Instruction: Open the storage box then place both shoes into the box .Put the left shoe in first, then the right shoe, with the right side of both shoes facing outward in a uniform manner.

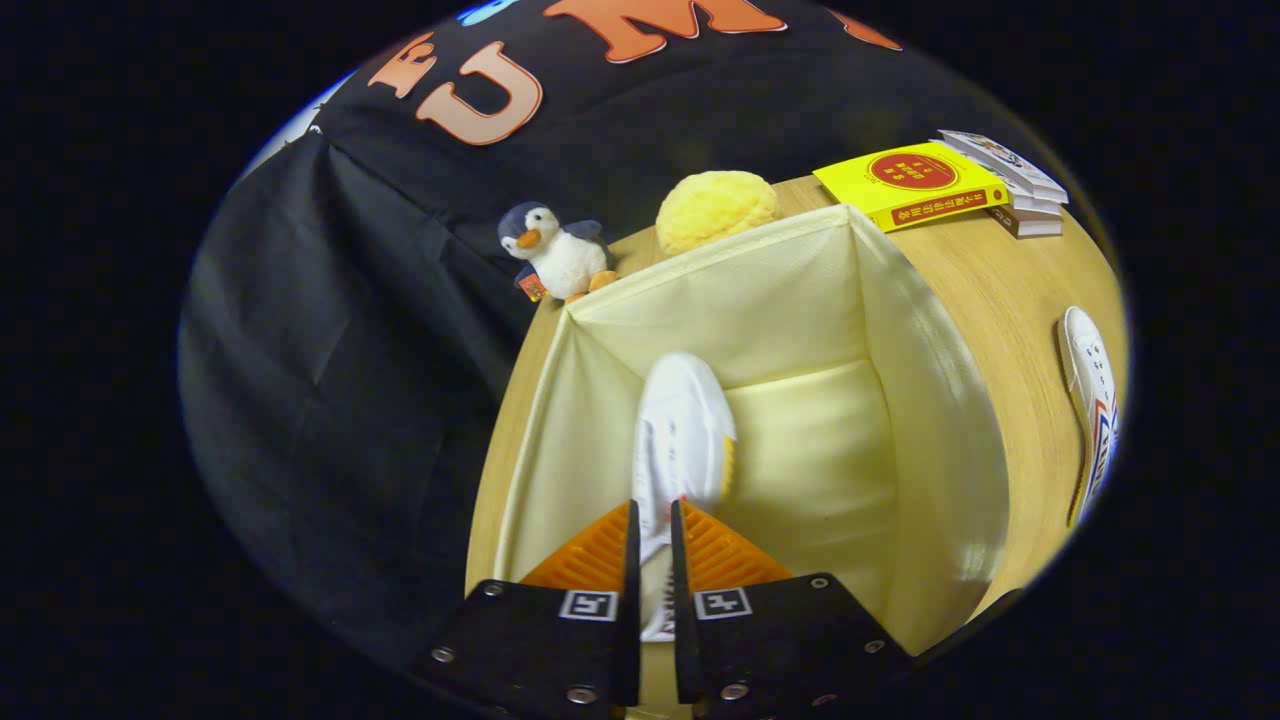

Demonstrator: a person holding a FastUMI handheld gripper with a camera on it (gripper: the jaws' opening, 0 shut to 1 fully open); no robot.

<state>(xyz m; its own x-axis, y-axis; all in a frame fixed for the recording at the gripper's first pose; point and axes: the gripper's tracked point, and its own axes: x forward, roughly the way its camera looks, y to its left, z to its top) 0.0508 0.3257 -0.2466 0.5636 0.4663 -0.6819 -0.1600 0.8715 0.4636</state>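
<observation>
My gripper [652, 520], seen from above the open storage box [930, 400]. The two fingers [600, 550] stand almost together, leaving only a narrow slot, and both ribbed pads press on the white shoe [680, 430] held between them. The shoe is a smooth canvas-like sneaker with a rounded toe that points away from me, down into the box, and a yellowish sole edge shows along its right side (whether the toe touches the box floor I cannot tell). The box is a soft, pale cream fabric cube with stitched rims and a flat, lightly creased lining; its lid does not cover the opening. It stands on a light wood-grain table [1000, 290]. To the right, well apart from the box, the second shoe [1090, 400] lies on the table, white with red and blue stripes. Beyond the far wall of the box sit a plush penguin [555, 255], fuzzy and white-bellied, and a knobbly yellow plush ball [715, 210]. At the far right lies a stack of books [950, 185], the top cover glossy yellow.
</observation>
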